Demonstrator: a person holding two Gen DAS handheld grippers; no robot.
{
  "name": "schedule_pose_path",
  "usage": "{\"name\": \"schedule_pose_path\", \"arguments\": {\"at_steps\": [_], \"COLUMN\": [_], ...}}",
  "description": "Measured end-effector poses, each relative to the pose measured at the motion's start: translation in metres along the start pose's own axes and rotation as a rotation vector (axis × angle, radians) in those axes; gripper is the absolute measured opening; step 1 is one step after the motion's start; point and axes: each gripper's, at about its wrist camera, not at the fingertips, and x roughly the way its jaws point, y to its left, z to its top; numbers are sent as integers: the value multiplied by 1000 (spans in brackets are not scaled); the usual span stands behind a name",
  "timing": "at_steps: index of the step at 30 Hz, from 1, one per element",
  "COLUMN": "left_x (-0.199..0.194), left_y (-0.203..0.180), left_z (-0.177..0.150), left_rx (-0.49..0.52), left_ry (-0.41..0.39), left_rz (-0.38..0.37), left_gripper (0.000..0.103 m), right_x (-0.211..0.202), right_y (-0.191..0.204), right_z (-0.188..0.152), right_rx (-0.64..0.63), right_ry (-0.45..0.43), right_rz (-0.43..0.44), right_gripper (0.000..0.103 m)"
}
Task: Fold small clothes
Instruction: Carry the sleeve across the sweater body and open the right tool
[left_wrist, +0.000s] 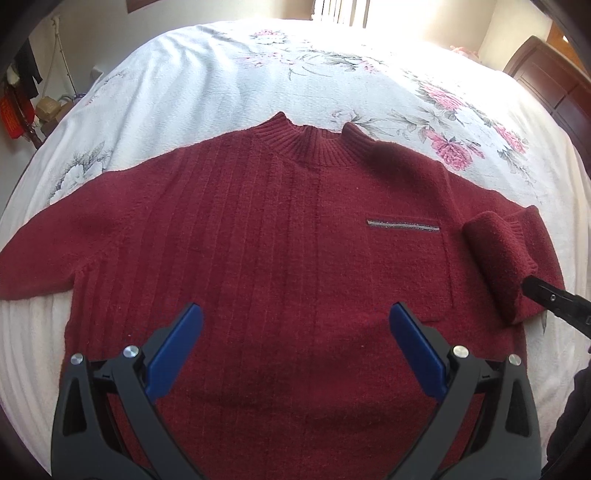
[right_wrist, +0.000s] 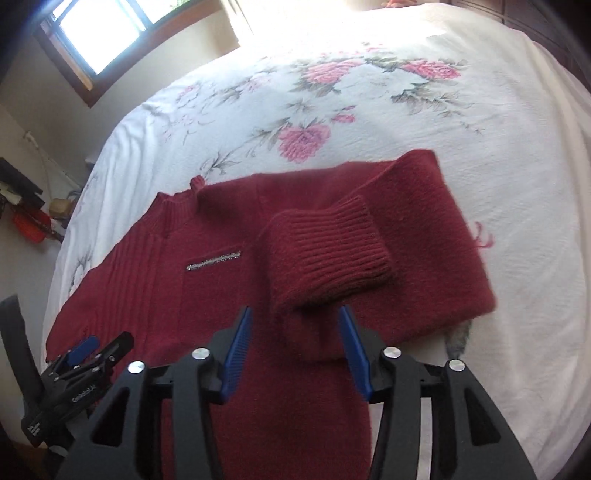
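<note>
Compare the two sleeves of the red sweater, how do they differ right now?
The right sleeve is folded in over the sweater's body, ribbed cuff up; the left sleeve lies spread flat out on the floral bedspread. The right claw sits open by the right sleeve; the left sleeve has no claw near it. Both are the same dark red knit.

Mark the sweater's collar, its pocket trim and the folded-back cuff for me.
collar (left_wrist: 310, 142): left wrist view, ribbed front of neck.
pocket trim (left_wrist: 403, 225): left wrist view, middle of the strip.
cuff (right_wrist: 328, 240): right wrist view, ribbed band.
</note>
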Motion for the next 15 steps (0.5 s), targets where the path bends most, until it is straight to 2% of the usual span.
{"name": "schedule_pose_path", "arguments": {"at_steps": [2,4,8,12,15], "left_x": [6,12,29,61,73], "left_y": [-20,-47,-104,-151,-168], "left_z": [5,11,19,23,22], "left_rx": [-2,7,48,100,116], "left_ry": [29,56,103,151,150], "left_rz": [-66,-145,-222,-154,-118], "left_gripper": [100,100,100,100,99], "right_x": [-19,-21,-6,-3,-5], "right_y": [-18,-38,-75,-95,-106], "right_z": [-2,0,1,4,6], "right_rx": [58,98,160,190,201], "right_ry": [-41,-44,-20,-25,-42], "right_rz": [-15,-51,-101,-101,-98], "right_gripper": [67,67,64,64,64]}}
